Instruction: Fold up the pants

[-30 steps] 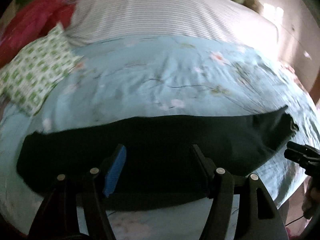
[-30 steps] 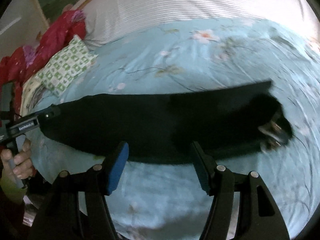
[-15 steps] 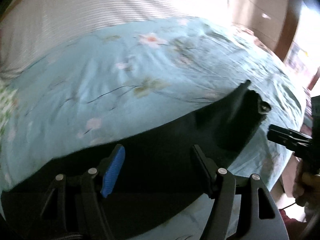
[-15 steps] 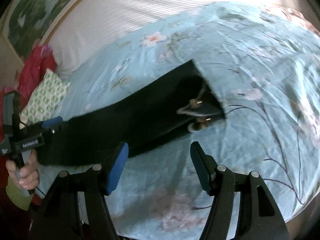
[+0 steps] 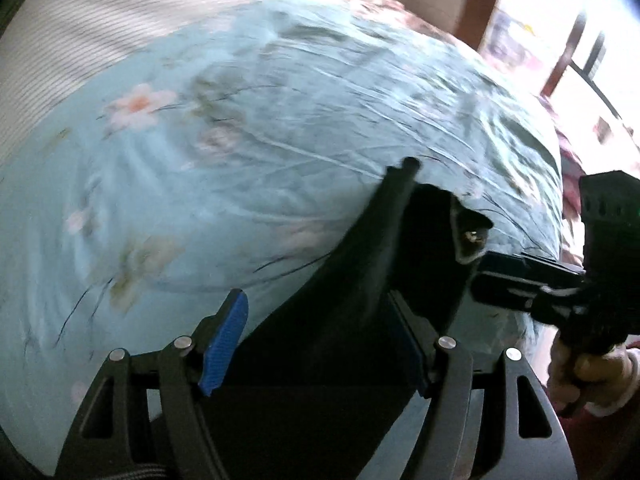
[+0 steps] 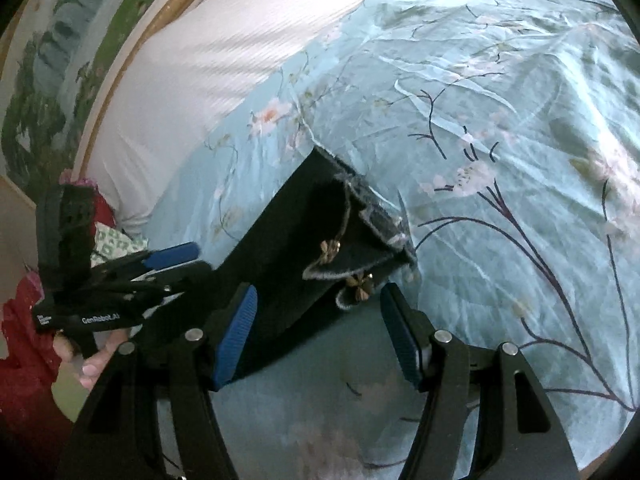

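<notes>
Black pants [image 6: 304, 240] lie in a long strip on a bed [image 6: 500, 128], their hem end with two small gold flower trims [image 6: 362, 286] and a pale frayed edge resting on the light-blue floral cover, just ahead of the right gripper [image 6: 320, 332]. That gripper's blue-padded fingers [image 6: 236, 332] stand wide apart above the cover, one over the edge of the dark cloth, gripping nothing. In the left wrist view the pants [image 5: 360, 280] run from the same hem end, where a gold trim [image 5: 474, 236] glints, back between the fingers of the left gripper [image 5: 316, 340]; this gripper is also spread wide, the black cloth passing beneath and between its pads [image 5: 226, 340] without being pinched. The right gripper [image 5: 524, 280] appears at the right of that view, held in a hand [image 5: 588, 372] close beside the hem. The left gripper [image 6: 132, 276] shows at the left of the right wrist view, near the pants' far length. Beyond the cover lie a white striped sheet [image 6: 208, 60], a framed painting [image 6: 60, 64], a green-patterned pillow [image 6: 114, 242] and red cloth [image 6: 24, 360].
</notes>
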